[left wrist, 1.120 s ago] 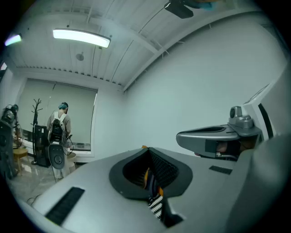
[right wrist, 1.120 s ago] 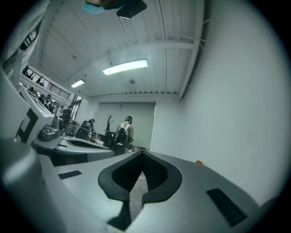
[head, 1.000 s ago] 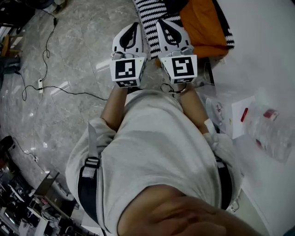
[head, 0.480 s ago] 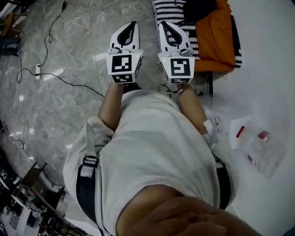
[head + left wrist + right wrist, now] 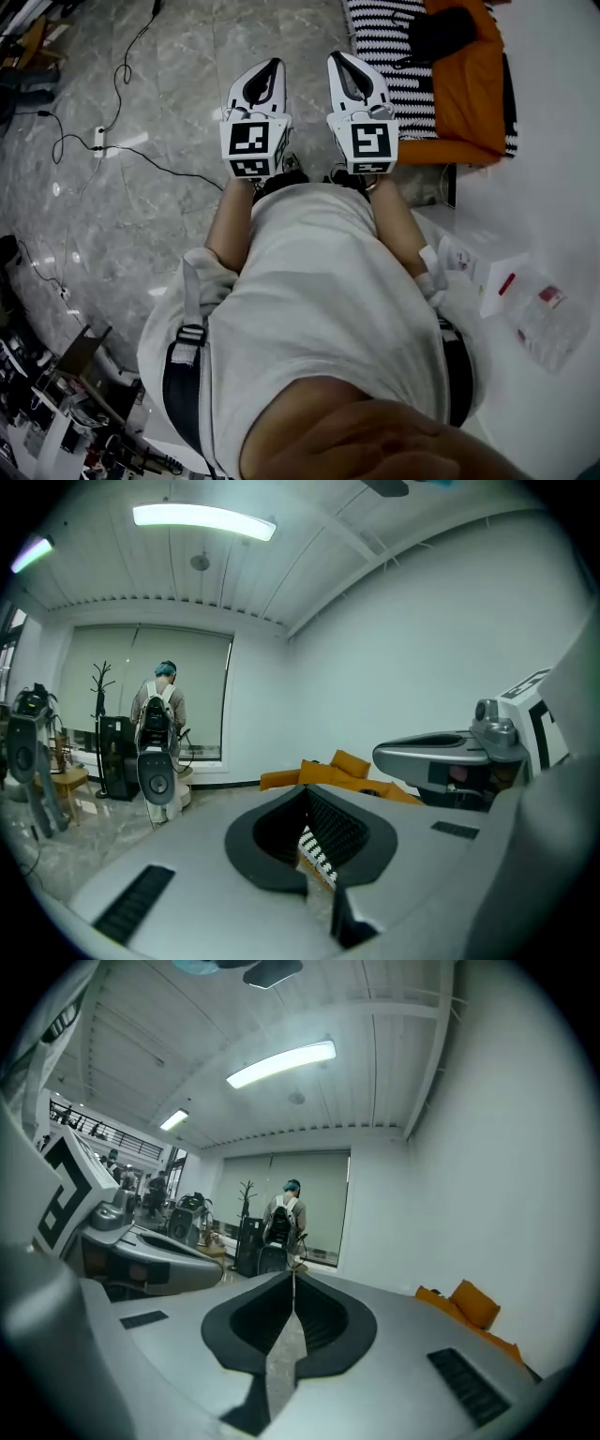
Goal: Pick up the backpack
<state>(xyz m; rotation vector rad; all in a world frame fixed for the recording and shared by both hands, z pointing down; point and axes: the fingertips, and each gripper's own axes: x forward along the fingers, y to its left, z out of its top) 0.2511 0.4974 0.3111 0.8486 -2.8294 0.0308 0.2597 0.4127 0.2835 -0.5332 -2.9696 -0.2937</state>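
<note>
At approach stage only; no contact yet with the orange backpack (image 5: 469, 84). Lies top right in the head view on a black-and-white striped cloth (image 5: 384, 37), beside the white counter (image 5: 553, 187), with a black part on top. Left hand-held gripper (image 5: 273, 64) and right hand-held gripper (image 5: 336, 56) held side by side over bare marble floor (image 5: 169, 216). Both pressed shut with nothing between, apart from the orange backpack and to its left. Left to do: reach, open, clamp, lift.

Versus a second ago: jaws unchanged. Orange backpack and striped cloth shifted rightwards in view, no longer overlapped by the right hand-held gripper. Power strip (image 5: 97, 139) a little further right in frame.
</note>
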